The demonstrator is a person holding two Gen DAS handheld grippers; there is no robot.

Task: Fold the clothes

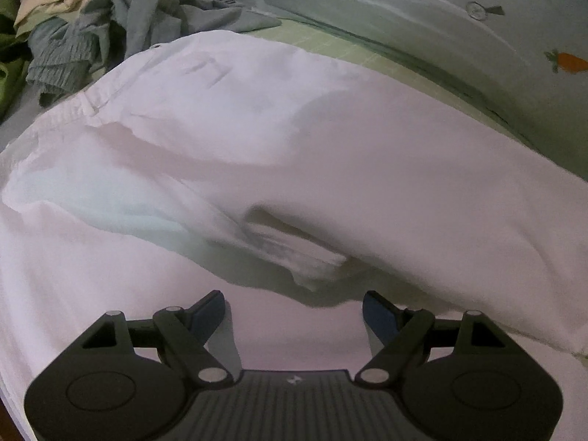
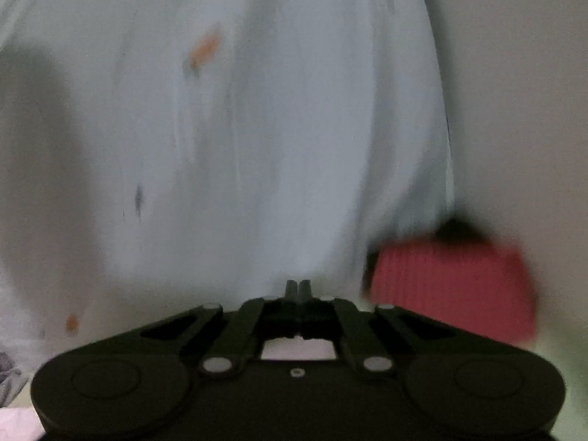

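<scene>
Left wrist view: left hand-held gripper (image 1: 293,308) stands wide apart, nothing between its blue-padded fingers (image 1: 211,312), poised over the cloth.
White garment (image 1: 257,139): spread on the bed directly ahead of and beneath that gripper, a raised fold (image 1: 312,253) just beyond its tips.
Clothes pile (image 1: 110,25): grey and cream, far ahead to the left.
Carrot-print bedding (image 1: 459,18): far ahead, right.
Right wrist view: right hand-held gripper (image 2: 298,288) fully closed, holding nothing visible; blurred.
Red object (image 2: 452,286): just right of its tips.
</scene>
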